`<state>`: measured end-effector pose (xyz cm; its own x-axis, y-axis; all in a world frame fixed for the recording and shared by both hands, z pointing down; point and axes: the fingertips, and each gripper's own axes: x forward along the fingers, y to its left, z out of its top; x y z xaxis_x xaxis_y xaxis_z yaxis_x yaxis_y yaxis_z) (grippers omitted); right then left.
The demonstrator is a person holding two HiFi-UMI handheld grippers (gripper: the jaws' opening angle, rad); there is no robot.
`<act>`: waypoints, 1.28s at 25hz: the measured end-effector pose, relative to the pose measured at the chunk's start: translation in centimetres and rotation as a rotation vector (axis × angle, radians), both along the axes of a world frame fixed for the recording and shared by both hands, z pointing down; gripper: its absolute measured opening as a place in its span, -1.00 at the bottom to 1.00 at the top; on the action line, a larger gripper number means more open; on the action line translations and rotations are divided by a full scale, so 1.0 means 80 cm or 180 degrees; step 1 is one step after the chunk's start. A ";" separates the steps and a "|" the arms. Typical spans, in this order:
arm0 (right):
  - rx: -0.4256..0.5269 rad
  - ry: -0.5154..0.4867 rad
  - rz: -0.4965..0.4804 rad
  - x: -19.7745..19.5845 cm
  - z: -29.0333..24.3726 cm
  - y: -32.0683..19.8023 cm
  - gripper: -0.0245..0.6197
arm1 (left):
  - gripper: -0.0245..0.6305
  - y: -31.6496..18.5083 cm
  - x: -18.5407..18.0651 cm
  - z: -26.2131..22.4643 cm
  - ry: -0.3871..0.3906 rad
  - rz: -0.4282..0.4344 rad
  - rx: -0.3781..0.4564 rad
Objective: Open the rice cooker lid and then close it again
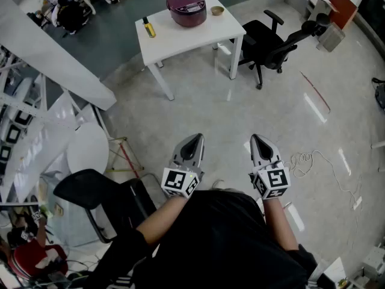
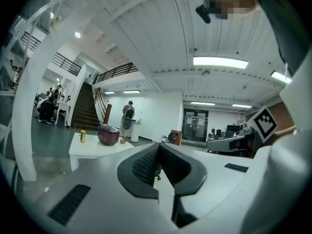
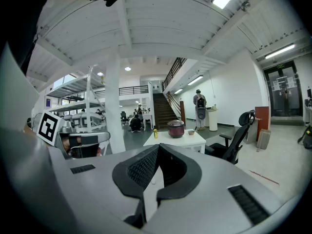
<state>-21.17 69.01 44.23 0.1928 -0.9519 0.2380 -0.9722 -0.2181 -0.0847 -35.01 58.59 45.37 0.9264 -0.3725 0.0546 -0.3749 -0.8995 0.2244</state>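
Observation:
A dark red rice cooker (image 1: 186,8) with its lid down stands on a white table (image 1: 174,38) far ahead of me. The same cooker (image 2: 108,134) shows small in the left gripper view, and the cooker (image 3: 175,128) sits small and distant in the right gripper view. My left gripper (image 1: 193,142) and right gripper (image 1: 260,142) are held side by side close to my body, well short of the table. Both are shut with nothing between their jaws.
A yellow bottle (image 1: 148,27) and a small bowl (image 1: 217,10) share the table. A black office chair (image 1: 274,44) stands right of it, another black chair (image 1: 102,194) at my left. A white pillar (image 3: 113,108) and a loose cable (image 1: 313,161) on the floor are nearby.

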 end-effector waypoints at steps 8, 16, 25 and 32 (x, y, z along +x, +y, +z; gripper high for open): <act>-0.0001 0.0051 0.0139 0.016 0.012 0.012 -0.93 | -0.91 -0.011 -0.013 0.007 -0.0012 -0.0063 0.0031; 0.0063 0.0142 0.0094 0.014 -0.002 0.016 -0.93 | -0.91 -0.006 -0.022 0.009 -0.0018 -0.0068 -0.0006; 0.0091 0.0062 0.0072 0.014 0.002 0.024 -0.92 | -0.91 -0.005 -0.038 0.013 0.0023 -0.0151 0.0015; 0.0109 -0.0001 -0.0089 0.003 0.004 0.030 -0.69 | -0.72 0.006 -0.061 0.030 0.0048 0.0006 -0.0131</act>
